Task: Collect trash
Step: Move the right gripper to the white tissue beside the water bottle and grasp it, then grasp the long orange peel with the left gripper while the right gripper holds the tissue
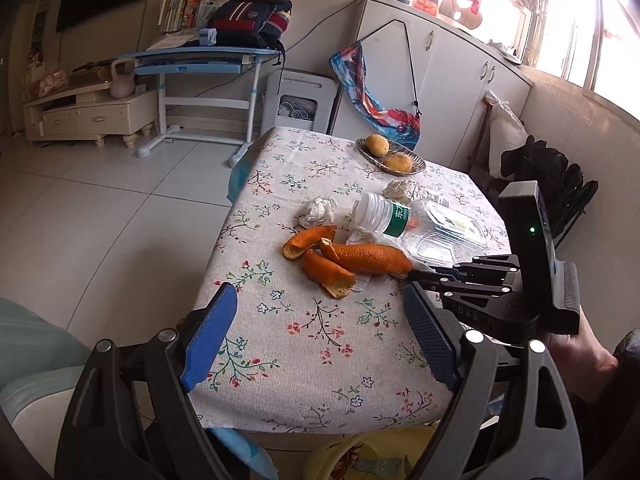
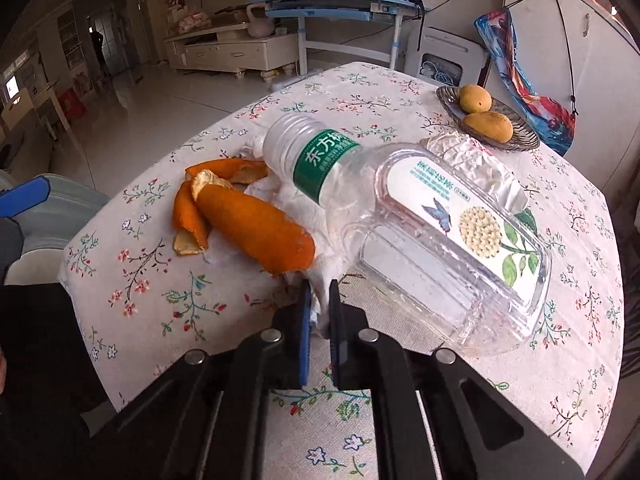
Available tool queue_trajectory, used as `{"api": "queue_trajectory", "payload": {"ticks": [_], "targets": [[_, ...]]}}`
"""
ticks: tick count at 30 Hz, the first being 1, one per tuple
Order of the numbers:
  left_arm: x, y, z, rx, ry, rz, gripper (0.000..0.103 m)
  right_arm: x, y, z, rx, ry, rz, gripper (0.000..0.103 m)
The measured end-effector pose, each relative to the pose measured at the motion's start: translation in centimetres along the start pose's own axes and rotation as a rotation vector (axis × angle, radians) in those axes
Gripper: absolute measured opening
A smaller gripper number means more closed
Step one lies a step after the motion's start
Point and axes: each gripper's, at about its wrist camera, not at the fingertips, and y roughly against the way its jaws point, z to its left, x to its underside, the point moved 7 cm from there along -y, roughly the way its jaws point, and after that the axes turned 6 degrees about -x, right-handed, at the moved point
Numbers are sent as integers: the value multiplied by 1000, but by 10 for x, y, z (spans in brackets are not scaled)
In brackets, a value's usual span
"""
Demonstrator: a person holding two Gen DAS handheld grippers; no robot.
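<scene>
Tissue: white crumpled tissue (image 2: 320, 280) lay flat on the table (image 2: 400, 92), tucked under the near end of the orange peel (image 2: 256, 224); you had its near edge pinched.
Right gripper: your right gripper (image 2: 319, 312) was clenched on that tissue edge, pads nearly together with only the thin white paper between them.
Left gripper: your left gripper (image 1: 316, 332) stood released, jaws wide and empty, hovering over bare tablecloth on the near side of the peel.
Handling of tissue: you should have judged it very light, soft and easy to tear; a pinch on a bunched fold would hold better than one on a single thin corner.
Drag risk: the peel rested on the tissue, so a quick pull could have tipped the peel or ripped the paper.
Orange peel: curled, light, fairly stiff, a little slick on the skin; you would best take it across a narrow strip.
Bottle: clear plastic bottle (image 2: 312, 156) lay on its side just behind the peel, light, springy and likely to roll.
Clear box: clear box (image 2: 460, 248) lay to the right of the peel, touching the bottle, thin-walled and likely to slip.
Other tissue: a second wad (image 1: 318, 210) sat beyond the peel, apart from it.
</scene>
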Motion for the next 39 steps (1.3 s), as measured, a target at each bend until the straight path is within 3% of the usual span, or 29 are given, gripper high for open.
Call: {"api": "queue_trajectory", "payload": {"ticks": [6, 12, 17, 20, 24, 25, 26, 28, 32, 34, 39], "targets": [[5, -1, -14, 26, -74, 15, 82, 25, 37, -12, 56, 82, 66, 6], [16, -8, -46, 74, -204, 49, 82, 44, 83, -72, 69, -167, -24, 7], [15, -18, -63, 86, -265, 59, 82, 49, 93, -83, 91, -219, -49, 7], [3, -30, -76, 93, -404, 53, 82, 56, 90, -79, 34, -233, -10, 7], [-12, -57, -89, 118, -598, 120, 82, 67, 83, -79, -23, -253, 34, 10], [-14, -63, -91, 118, -648, 134, 81, 68, 84, -79, -23, -254, 32, 19], [-15, -69, -93, 120, -696, 148, 80, 69, 85, -80, -16, -254, 28, 38], [-14, -79, -99, 129, -784, 186, 71, 69, 86, -81, -16, -262, 14, 61], [3, -98, -111, 130, -943, 263, 48, 61, 83, -78, -65, -284, -24, 67], [8, -102, -115, 138, -984, 265, 47, 55, 77, -73, -94, -281, -31, 67], [1, -109, -119, 163, -895, 268, 40, 41, 56, -59, -91, -263, -29, 71]]}}
